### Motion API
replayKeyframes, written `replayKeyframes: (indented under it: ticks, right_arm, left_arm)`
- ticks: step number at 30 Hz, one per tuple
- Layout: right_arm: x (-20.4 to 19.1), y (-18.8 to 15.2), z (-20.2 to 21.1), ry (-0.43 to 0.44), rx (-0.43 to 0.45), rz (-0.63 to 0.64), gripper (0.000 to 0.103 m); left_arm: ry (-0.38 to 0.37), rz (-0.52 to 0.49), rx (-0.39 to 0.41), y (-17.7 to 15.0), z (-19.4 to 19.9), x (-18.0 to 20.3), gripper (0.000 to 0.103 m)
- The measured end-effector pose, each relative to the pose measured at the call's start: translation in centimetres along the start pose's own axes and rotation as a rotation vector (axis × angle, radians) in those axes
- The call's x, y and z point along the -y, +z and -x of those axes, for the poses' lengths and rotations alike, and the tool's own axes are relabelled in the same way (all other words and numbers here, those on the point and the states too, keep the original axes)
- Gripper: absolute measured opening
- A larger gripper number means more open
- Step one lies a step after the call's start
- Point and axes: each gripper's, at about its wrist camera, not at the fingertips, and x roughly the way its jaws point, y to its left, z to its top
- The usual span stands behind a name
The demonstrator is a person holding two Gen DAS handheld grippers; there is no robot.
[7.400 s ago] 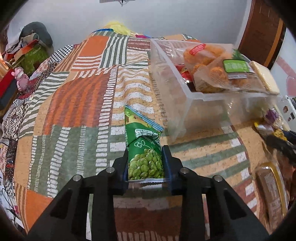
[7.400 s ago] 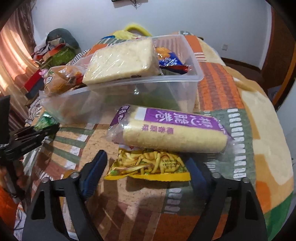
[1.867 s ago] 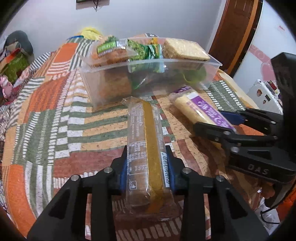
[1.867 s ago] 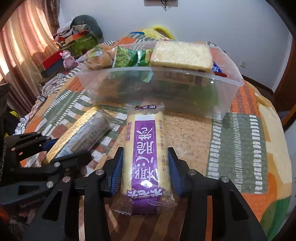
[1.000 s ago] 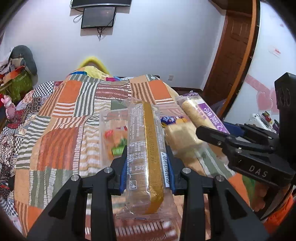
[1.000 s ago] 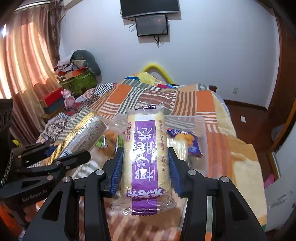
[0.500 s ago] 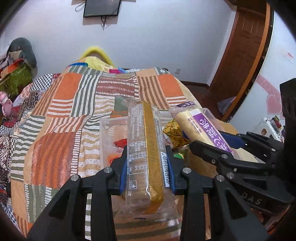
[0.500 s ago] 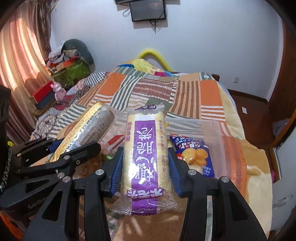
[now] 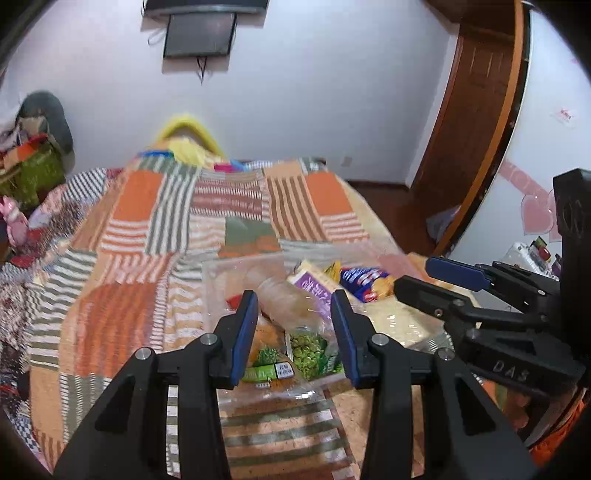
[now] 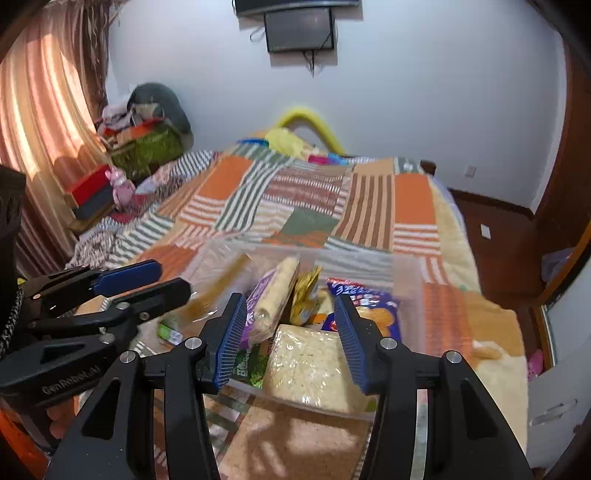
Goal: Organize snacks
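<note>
A clear plastic bin (image 9: 212,280) (image 10: 408,295) sits on the patchwork bedspread, full of snack packs. My left gripper (image 9: 293,325) is open and empty just above its near end. The gold-striped biscuit pack (image 9: 280,299) (image 10: 218,284) lies blurred in the bin below it. My right gripper (image 10: 291,332) is open and empty above the bin. The purple rice-cracker pack (image 10: 273,299) (image 9: 316,286) rests tilted among the snacks. A green pea pack (image 9: 308,350), a pale cracker block (image 10: 314,369) and a blue chip bag (image 10: 365,299) also lie inside.
The striped bedspread (image 9: 147,229) stretches away to a white wall with a screen (image 10: 299,29). Clutter and a curtain stand at the left (image 10: 140,147). A wooden door (image 9: 476,110) is at the right. The right gripper also shows in the left wrist view (image 9: 454,284).
Both grippers opened and let go of their packs. The gold-striped biscuit pack and the purple rice-cracker pack dropped into the bin.
</note>
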Motion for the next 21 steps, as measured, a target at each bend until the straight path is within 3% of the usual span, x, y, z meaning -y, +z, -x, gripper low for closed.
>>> replayKeyframes:
  ticks: [8,14,17,19,21]
  right_arm:
    - [0.1,-0.6,8.6,-0.018,0.173,-0.006,0.046]
    - [-1.2,-1.5,15.1,-0.011,0.312,0.016,0.046]
    - [-2.0,-2.1,17.2,-0.008,0.364,0.024,0.057]
    - [-2.5,-2.5,17.9,-0.006,0.392,0.024,0.070]
    - [-2.9,-2.8,18.3,-0.014,0.412,0.022,0.084]
  left_arm:
    - [0.040,-0.067,0.210,-0.1,10.1,2.6,0.044]
    - [0.038,-0.055,0.313,-1.5,16.0,3.6,0.063]
    - [0.040,-0.058,0.347,-2.3,18.1,4.1,0.074]
    - [0.050,-0.064,0.364,-2.8,19.1,4.5,0.092]
    - [0.057,-0.064,0.388,-3.3,20.0,4.7,0.098]
